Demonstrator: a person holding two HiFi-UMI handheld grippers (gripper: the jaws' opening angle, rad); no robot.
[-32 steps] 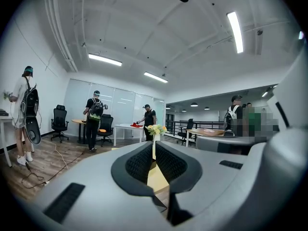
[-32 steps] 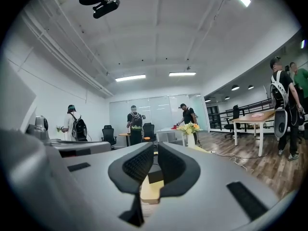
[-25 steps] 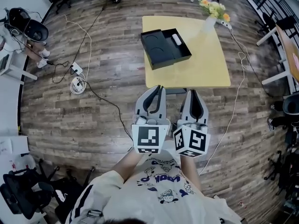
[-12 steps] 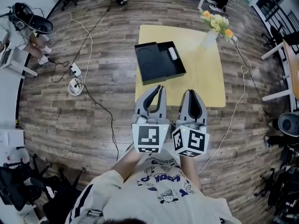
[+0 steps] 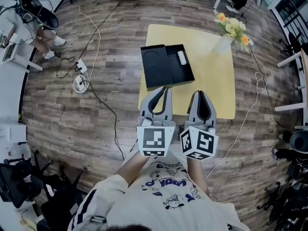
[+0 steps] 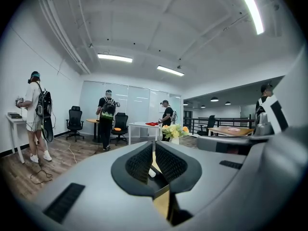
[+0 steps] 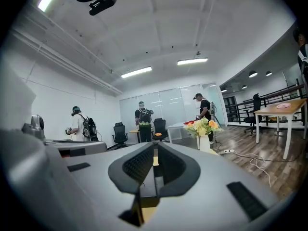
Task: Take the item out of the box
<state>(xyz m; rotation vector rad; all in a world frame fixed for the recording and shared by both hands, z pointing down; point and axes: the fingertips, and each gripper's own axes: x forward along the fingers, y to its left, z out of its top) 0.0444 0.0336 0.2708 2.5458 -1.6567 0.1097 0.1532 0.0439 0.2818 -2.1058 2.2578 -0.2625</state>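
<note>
An open black box (image 5: 166, 65) lies on the yellow table (image 5: 211, 81), its lid part with a round recess to the left. A small white item (image 5: 182, 57) rests in the box's right compartment. My left gripper (image 5: 166, 89) hangs shut and empty just short of the box's near edge. Beside it, my right gripper (image 5: 200, 93) is shut and empty over bare tabletop. In the left gripper view the closed left gripper (image 6: 154, 148) frames a sliver of the white item (image 6: 152, 173). The right gripper view shows the shut right gripper (image 7: 155, 148) with nothing in it.
A white vase of flowers (image 5: 226, 37) stands at the table's far right corner. Cables and a power strip (image 5: 79, 81) lie on the wooden floor to the left. People stand at desks further back (image 6: 34, 114), with office chairs around.
Both grippers have moved forward from the table's near edge to over the tabletop; the box now lies closer to them. Both stay shut.
</note>
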